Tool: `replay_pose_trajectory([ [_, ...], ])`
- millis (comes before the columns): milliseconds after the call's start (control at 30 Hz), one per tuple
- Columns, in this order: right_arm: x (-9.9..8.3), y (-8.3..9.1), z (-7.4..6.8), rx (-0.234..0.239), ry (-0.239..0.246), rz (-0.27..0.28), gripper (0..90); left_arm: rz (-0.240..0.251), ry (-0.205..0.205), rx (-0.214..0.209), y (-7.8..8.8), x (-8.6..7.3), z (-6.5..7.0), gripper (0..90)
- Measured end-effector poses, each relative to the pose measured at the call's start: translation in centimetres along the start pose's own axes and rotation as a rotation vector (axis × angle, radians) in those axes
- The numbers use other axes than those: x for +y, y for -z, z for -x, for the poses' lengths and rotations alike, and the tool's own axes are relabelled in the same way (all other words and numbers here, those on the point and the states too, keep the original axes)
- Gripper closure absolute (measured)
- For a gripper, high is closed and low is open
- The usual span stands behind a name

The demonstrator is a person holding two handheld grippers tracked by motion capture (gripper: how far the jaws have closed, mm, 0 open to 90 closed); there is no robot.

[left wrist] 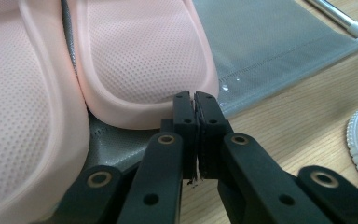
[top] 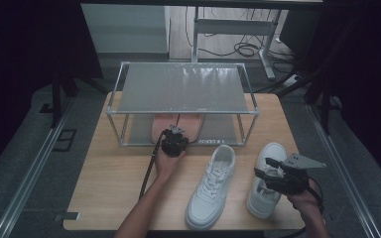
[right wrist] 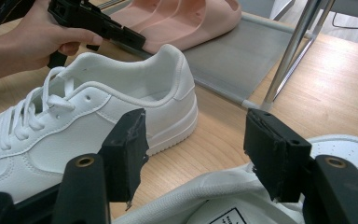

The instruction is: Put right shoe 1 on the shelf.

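Observation:
Two pink slippers point(top: 177, 124) lie side by side on the lower mesh shelf point(left wrist: 270, 46) of a metal rack point(top: 183, 111). My left gripper point(left wrist: 196, 100) is shut, its tips against the heel rim of the right-hand slipper point(left wrist: 140, 56); I see nothing between the pads. It also shows in the high view point(top: 177, 131) at the rack's front edge. Two white sneakers stand on the wooden table, one in the middle point(top: 212, 186) and one to the right point(top: 273, 151). My right gripper point(top: 264, 167) hovers open over the right sneaker's collar point(right wrist: 223, 191).
The rack's upper mesh shelf point(top: 183, 87) is bare, and its thin metal legs point(right wrist: 291, 46) stand close to the sneakers. A black cable point(top: 148, 173) trails from the left gripper across the table point(top: 114, 188). Beyond the table lie floor cables and a desk frame.

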State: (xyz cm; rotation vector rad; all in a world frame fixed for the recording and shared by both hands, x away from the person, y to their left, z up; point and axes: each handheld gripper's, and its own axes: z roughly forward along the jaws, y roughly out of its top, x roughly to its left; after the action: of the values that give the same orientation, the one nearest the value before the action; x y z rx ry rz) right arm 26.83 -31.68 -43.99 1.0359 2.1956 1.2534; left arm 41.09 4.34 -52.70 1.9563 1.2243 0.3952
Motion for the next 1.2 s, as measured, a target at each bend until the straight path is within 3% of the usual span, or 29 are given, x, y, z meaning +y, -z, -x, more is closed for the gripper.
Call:
replay_pose_trajectory([
  [133,0.1,0.1,0.0,-0.001,0.001,0.005,39.7,0.003,-0.020,-0.016,0.8,-0.1,0.3,86.8],
  [500,0.1,0.1,-0.2,-0.002,0.003,0.007,39.7,0.060,-0.031,-0.073,6.5,-1.8,-0.1,84.0],
  [567,0.1,0.0,-0.2,0.000,0.002,0.002,39.7,0.050,-0.031,-0.085,8.0,-2.5,-0.4,79.1],
  [800,0.0,-0.2,-0.3,0.002,0.002,-0.002,39.7,0.026,-0.045,-0.086,10.2,-4.2,-0.8,68.5],
  [1000,0.1,-0.1,-0.2,0.004,-0.001,0.006,39.7,0.008,-0.076,-0.116,11.9,-5.8,-1.4,57.3],
  [1200,0.0,-0.3,-0.3,0.006,-0.002,-0.002,39.7,-0.010,-0.071,-0.136,13.4,-7.0,-2.2,47.4],
])
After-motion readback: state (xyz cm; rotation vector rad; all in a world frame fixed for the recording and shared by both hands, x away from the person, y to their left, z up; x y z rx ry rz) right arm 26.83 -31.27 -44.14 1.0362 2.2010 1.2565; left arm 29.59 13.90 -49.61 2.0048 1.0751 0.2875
